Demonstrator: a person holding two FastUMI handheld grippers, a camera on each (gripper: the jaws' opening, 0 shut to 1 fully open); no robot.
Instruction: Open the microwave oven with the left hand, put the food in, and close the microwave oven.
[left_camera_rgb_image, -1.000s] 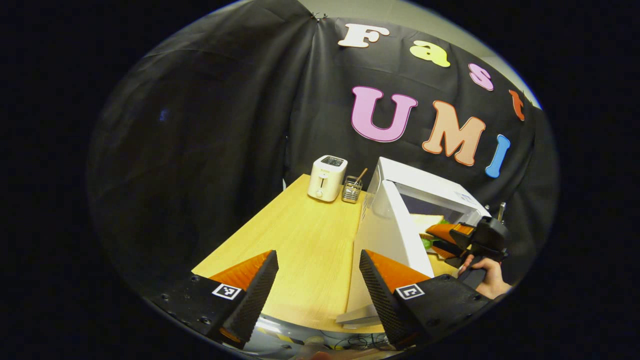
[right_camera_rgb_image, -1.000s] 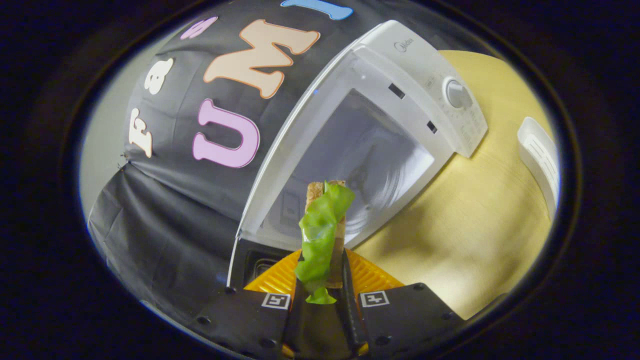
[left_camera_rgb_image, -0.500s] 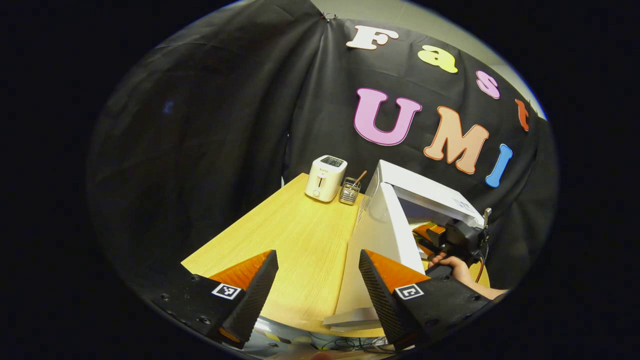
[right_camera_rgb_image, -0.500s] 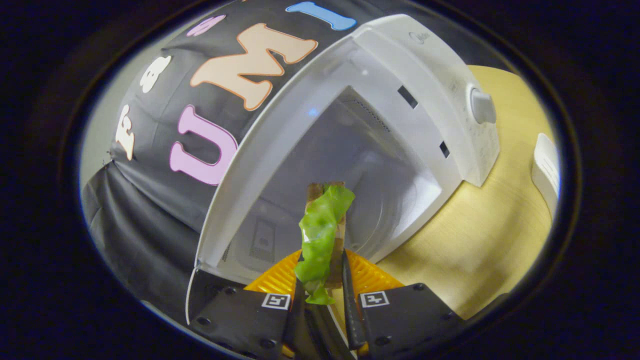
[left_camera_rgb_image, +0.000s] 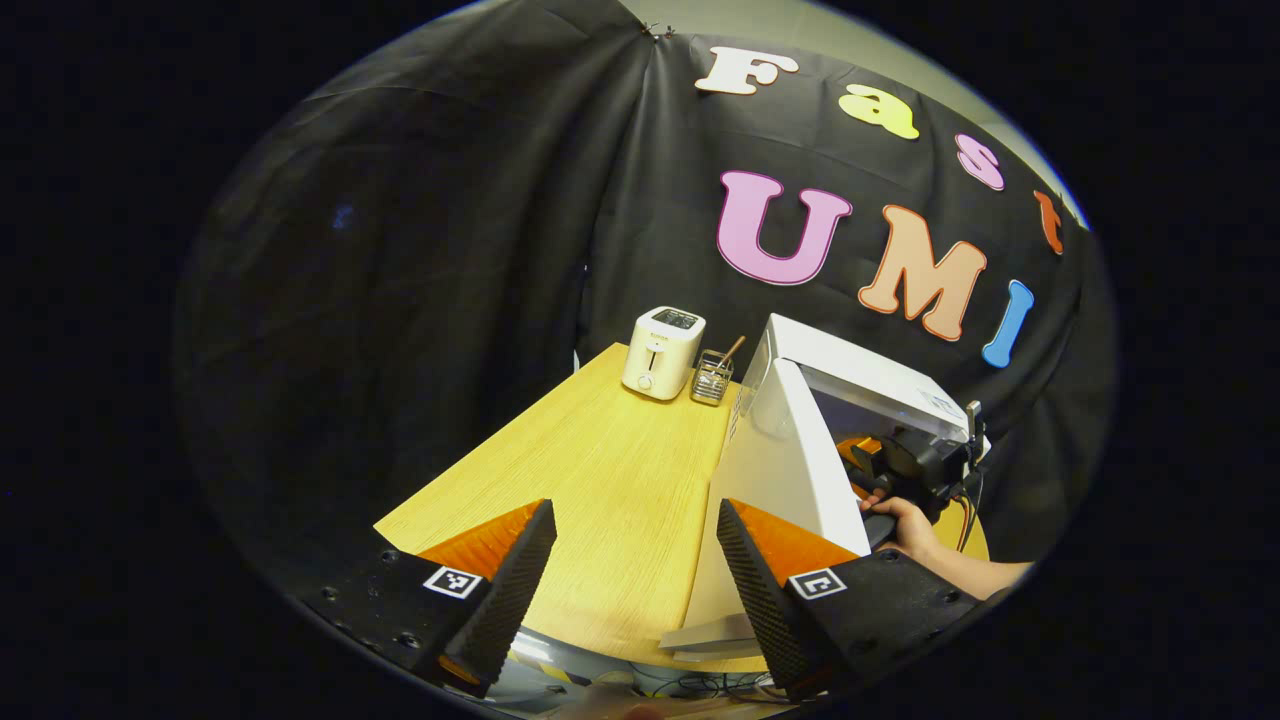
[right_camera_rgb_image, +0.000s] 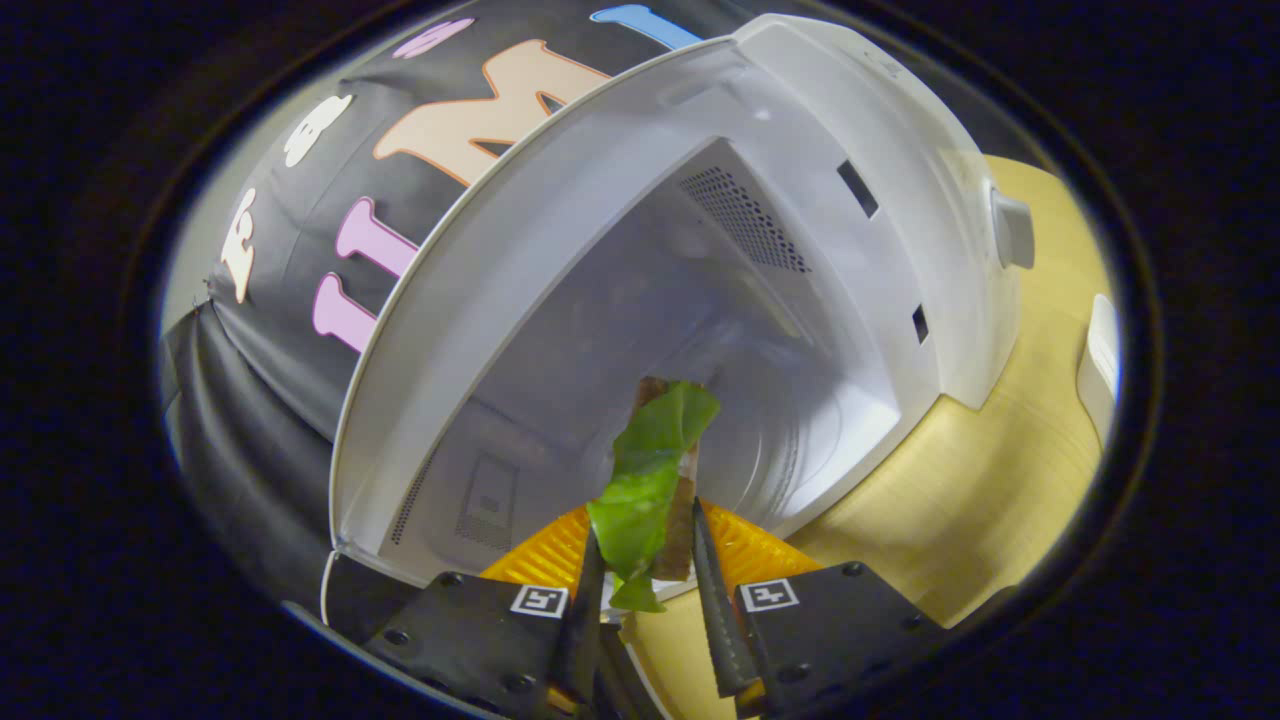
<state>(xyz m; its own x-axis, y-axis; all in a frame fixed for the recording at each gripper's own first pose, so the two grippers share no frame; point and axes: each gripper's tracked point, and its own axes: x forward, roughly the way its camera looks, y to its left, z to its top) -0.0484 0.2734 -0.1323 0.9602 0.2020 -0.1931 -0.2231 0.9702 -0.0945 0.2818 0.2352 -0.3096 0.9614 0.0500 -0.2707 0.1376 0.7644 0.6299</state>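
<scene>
Microwave oven (right_camera_rgb_image: 900, 200) door (left_camera_rgb_image: 790, 470) opened; sandwich (right_camera_rgb_image: 655, 480), apparently clamped by right gripper (right_camera_rgb_image: 648, 600), at cavity mouth, unplaced. Left gripper (left_camera_rgb_image: 635, 560) wide, empty. Closing outstanding.

Black cloth wall (left_camera_rgb_image: 420, 250) is hung behind and left of a light wooden table (left_camera_rgb_image: 600, 490). A pale wall strip (left_camera_rgb_image: 800, 25) is seen above the cloth. A toaster (left_camera_rgb_image: 661, 352) and wire holder (left_camera_rgb_image: 711, 377) are set at the table's far edge.

Dim booth, sharp, fisheye-warped edges
</scene>
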